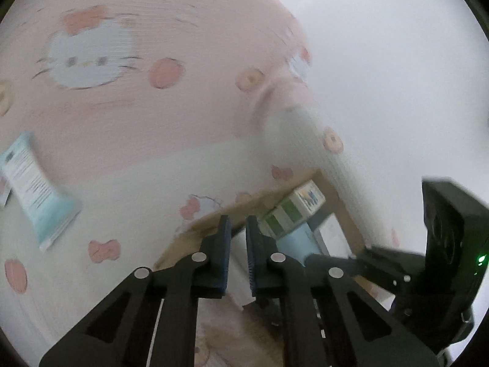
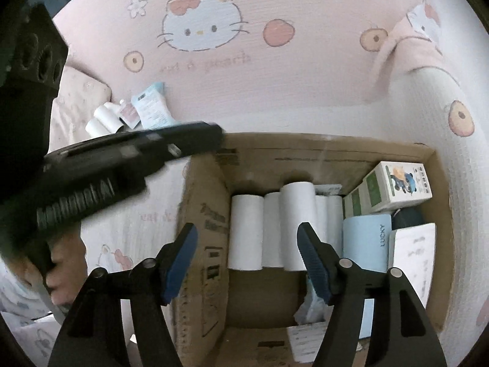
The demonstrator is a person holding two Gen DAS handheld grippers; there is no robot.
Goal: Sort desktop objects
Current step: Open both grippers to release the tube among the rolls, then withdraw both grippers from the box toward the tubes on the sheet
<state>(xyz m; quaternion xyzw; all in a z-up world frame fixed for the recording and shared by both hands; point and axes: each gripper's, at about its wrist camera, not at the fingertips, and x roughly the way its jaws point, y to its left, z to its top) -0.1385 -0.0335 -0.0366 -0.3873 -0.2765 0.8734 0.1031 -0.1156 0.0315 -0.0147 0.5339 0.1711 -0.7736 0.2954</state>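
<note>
The right claw (image 2: 247,246) is wide open, with a big gap between its two blue pads (image 2: 180,260). It holds nothing and touches nothing. It hangs over an open brown cardboard box (image 2: 305,150).

Right under the gap, white paper rolls (image 2: 266,229) lie side by side in the box. To their right sits a pale blue packet (image 2: 366,241), and next to that a white packet (image 2: 412,250). Behind them, by the far wall of the box, lies a white carton with green squares and a little cartoon picture (image 2: 394,186). One box flap (image 2: 207,235) stands up on the left side.

The left claw (image 1: 237,253) is almost closed, with just a thin gap between its pads (image 1: 224,244). Nothing is in that gap. It points at the near edge of the same box, close to the green and white carton (image 1: 290,211). This view is blurry.

The box sits on a pink and white cloth with cat faces (image 2: 201,21). Farther back on the cloth, outside the box, lie a light blue pouch (image 2: 152,107), two small white bottles (image 2: 102,119) and a little pink packet (image 2: 130,113), all bunched together. In the left claw's view, the blue pouch (image 1: 39,189) lies far off to the left.
</note>
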